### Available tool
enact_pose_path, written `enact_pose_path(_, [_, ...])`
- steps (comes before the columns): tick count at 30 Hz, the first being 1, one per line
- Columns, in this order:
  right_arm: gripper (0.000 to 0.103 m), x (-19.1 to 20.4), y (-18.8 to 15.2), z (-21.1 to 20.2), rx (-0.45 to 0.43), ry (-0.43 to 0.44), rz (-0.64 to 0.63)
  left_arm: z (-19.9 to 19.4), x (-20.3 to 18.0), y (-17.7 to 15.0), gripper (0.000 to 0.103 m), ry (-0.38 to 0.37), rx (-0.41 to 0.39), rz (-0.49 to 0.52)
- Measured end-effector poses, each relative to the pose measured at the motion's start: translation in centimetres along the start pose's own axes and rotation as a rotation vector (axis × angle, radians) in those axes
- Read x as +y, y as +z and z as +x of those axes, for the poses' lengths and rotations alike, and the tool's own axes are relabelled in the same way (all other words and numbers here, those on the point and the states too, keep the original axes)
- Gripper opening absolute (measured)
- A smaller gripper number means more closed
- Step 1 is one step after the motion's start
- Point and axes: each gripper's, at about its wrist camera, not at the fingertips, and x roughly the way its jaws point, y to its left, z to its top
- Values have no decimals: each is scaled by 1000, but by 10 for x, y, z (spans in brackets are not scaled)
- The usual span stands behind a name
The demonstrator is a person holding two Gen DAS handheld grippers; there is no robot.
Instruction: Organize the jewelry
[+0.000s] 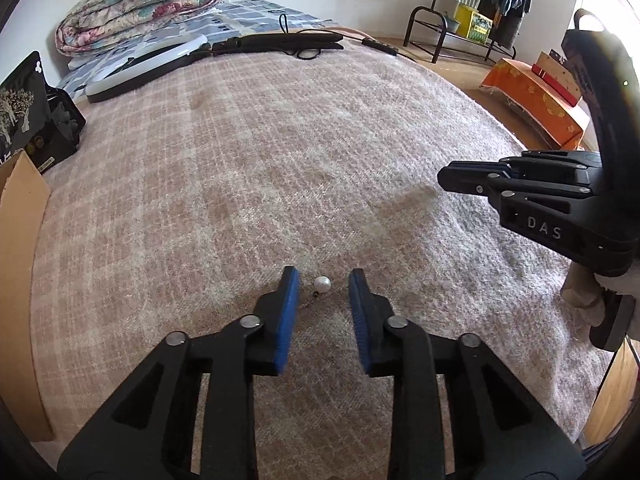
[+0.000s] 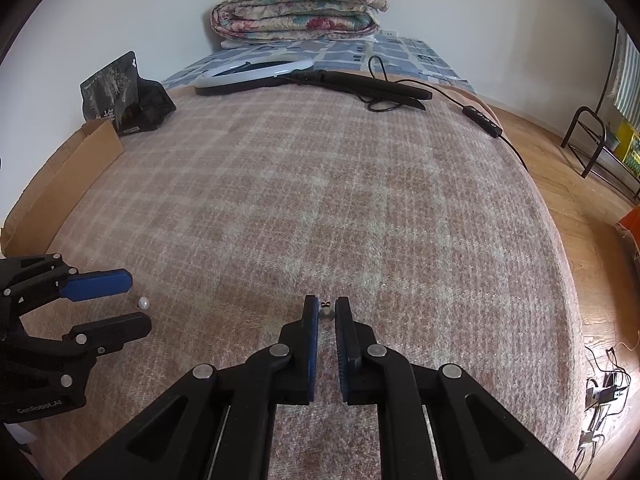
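A white pearl earring (image 1: 322, 283) with a small dark hook lies on the pink plaid blanket (image 1: 280, 152). My left gripper (image 1: 323, 280) is open, low over the blanket, its blue pads on either side of the pearl without touching it. It also shows in the right wrist view (image 2: 132, 300), with the white pearl (image 2: 143, 302) between its fingers. My right gripper (image 2: 327, 307) is closed to a narrow gap around a grey pearl earring (image 2: 326, 314), which sits between the fingertips. The right gripper shows at the right of the left wrist view (image 1: 444, 178).
A ring light with black stand and cable (image 2: 304, 76) lies at the far end of the bed. Folded floral quilts (image 2: 298, 10) sit behind it. A black bag (image 2: 120, 92) and a cardboard box (image 2: 60, 184) stand at the left edge. An orange-covered box (image 1: 536, 100) stands on the wood floor.
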Motion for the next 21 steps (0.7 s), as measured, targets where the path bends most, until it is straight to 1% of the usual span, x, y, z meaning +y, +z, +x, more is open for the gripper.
enact_pose_path(1, [6, 0, 0, 0, 1, 1, 0, 2, 1, 0, 17, 3, 1, 2])
enact_pose_path(2, [6, 0, -1, 1, 3, 2, 0, 3, 2, -1, 9, 5, -1, 4])
enact_pose_path(3, [6, 0, -1, 1, 7, 3, 1, 3, 4, -1, 7, 4, 0, 5])
enact_pose_path(6, [6, 0, 0, 1, 9, 0, 5, -1, 10, 1, 6, -7, -7, -18])
enact_pose_path(10, [6, 0, 5, -8, -11, 2, 21, -18, 21, 5, 6, -14, -39, -53])
enact_pose_path(21, [6, 9, 25, -57, -101, 9, 47, -86, 52, 11, 6, -19, -148, -129])
